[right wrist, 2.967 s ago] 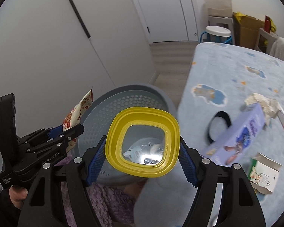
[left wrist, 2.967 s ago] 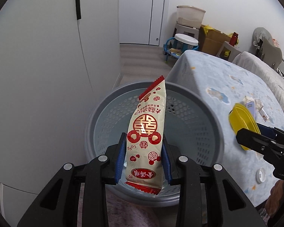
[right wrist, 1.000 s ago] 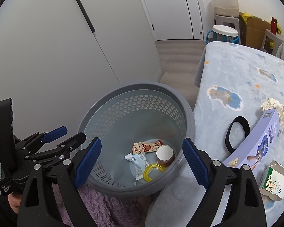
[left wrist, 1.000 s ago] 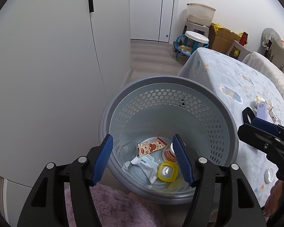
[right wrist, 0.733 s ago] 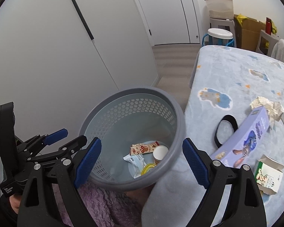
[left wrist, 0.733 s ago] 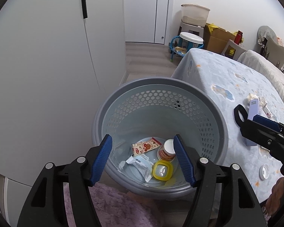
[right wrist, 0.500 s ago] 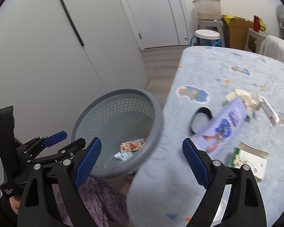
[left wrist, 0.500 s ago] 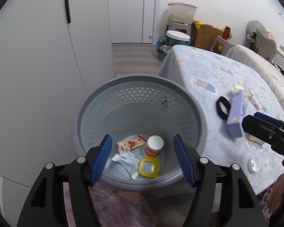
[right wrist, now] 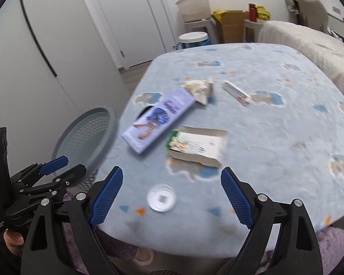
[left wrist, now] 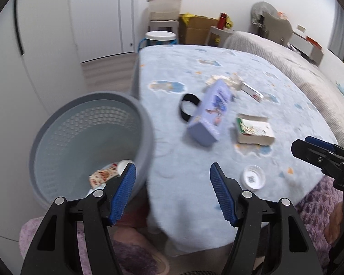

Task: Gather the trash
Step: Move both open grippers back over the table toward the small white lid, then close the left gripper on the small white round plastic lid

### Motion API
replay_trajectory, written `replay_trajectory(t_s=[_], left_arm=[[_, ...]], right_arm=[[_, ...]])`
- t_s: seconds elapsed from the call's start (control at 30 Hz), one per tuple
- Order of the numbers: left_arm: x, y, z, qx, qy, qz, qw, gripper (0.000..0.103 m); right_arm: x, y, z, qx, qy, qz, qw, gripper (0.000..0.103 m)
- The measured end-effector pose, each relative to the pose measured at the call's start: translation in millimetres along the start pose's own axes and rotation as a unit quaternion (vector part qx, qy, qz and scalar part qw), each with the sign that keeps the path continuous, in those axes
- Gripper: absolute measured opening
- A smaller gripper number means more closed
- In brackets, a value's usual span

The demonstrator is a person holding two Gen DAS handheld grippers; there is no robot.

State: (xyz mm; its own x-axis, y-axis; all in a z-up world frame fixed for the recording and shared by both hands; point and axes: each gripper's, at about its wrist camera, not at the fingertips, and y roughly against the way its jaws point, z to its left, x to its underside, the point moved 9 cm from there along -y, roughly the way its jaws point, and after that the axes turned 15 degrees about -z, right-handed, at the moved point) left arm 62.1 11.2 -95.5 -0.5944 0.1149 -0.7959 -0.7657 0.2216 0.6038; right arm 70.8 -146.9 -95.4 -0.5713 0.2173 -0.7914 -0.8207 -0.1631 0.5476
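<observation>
Both claws are swinging away from the basket toward the bed, empty and wide.
Left view: left claw is facing a stiff, light purple carton; grip its long sides. Right view: right claw is hovering over a small slippery lid; pinch its rim.

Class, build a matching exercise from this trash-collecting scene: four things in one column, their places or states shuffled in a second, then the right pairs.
Things:
1. purple box
2. open white carton
3. red-printed wrapper
4. round white lid

Places or states:
A. inside the grey basket
B. nearest the bed's front edge
C. lying beside the black ring
D. flap open, on the blue bedspread

Pairs: 1-C, 2-D, 3-A, 4-B
</observation>
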Motion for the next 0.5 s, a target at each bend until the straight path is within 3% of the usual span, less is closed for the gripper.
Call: replay_trajectory(t_s=[0.33, 0.5], left_arm=[[27, -23, -78, 0.073, -0.04, 0.043, 0.9956, 0.064], [40, -33, -103, 0.079, -0.063, 0.059, 0.9931, 0.064]], right_arm=[[21, 20, -59, 0.028, -0.043, -0.007, 0.999, 0.086], [28, 23, -71, 0.025, -0.055, -0.009, 0.998, 0.086]])
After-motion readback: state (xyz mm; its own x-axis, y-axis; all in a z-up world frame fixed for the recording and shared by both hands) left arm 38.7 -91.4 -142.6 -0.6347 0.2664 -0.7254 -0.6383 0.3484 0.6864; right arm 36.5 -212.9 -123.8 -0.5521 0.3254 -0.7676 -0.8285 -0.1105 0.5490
